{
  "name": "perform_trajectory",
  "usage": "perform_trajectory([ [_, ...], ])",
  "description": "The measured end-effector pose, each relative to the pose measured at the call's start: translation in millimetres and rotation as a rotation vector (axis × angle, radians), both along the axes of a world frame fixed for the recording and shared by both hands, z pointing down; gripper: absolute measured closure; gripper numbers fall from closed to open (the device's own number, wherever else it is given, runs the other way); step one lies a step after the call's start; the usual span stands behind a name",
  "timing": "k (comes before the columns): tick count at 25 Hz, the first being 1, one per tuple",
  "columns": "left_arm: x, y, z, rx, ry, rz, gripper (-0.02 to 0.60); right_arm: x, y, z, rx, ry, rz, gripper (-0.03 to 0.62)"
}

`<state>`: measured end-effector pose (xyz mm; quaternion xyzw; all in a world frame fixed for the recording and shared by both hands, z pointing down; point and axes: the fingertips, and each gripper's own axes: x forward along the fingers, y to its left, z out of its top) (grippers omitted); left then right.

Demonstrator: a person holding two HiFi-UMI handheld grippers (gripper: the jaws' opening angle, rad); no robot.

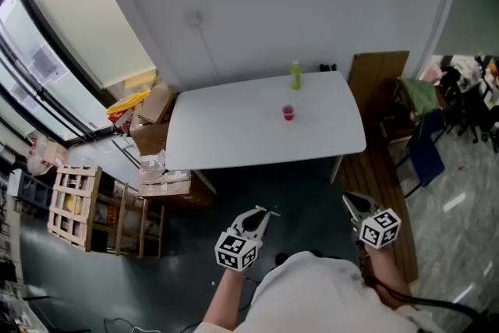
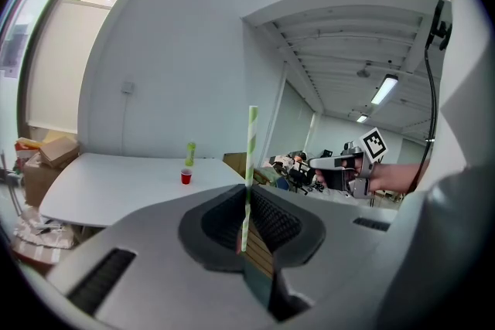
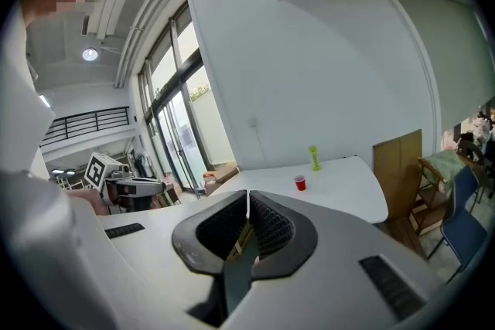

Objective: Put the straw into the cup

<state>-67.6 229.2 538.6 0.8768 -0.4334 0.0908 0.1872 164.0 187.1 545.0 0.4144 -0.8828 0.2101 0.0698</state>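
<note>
A small red cup (image 1: pixel 288 113) stands on the white table (image 1: pixel 234 136), with a green bottle (image 1: pixel 295 75) behind it near the far edge. Both grippers are held well short of the table, above the dark floor. My left gripper (image 1: pixel 260 216) is shut on a green-and-white striped straw (image 2: pixel 250 158), which sticks straight up from its jaws. In the left gripper view the cup (image 2: pixel 186 177) and bottle (image 2: pixel 190 153) are far off to the left of the straw. My right gripper (image 1: pixel 349 201) is shut with nothing in it. Its own view shows the cup (image 3: pixel 299 182) far ahead.
Cardboard boxes (image 1: pixel 152 121) are stacked at the table's left end, and a wooden crate (image 1: pixel 74 207) stands farther left. A brown board (image 1: pixel 378 78) leans by the right end, with a wooden bench (image 1: pixel 386 183) and a blue chair (image 1: pixel 427 152) beyond it.
</note>
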Motion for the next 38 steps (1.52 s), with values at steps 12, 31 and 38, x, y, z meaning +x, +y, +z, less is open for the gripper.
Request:
perform_trajectory([
  [12, -21.7, -3.8, 4.6, 0.013, -0.018, 0.077, 0.558, -43.4, 15.3, 11.2, -0.011, 0.027, 0.007, 0.557],
  [31, -32.8, -35.8, 7.5, -0.001, -0.028, 0.069, 0.558, -52.4, -25.0, 17.0, -0.023, 0.021, 0.013, 0.557],
  [38, -21.0, -68.8, 7.2, -0.007, -0.024, 0.042, 0.558, -47.7, -71.1, 22.5, -0.041, 0.006, -0.018, 0.557],
])
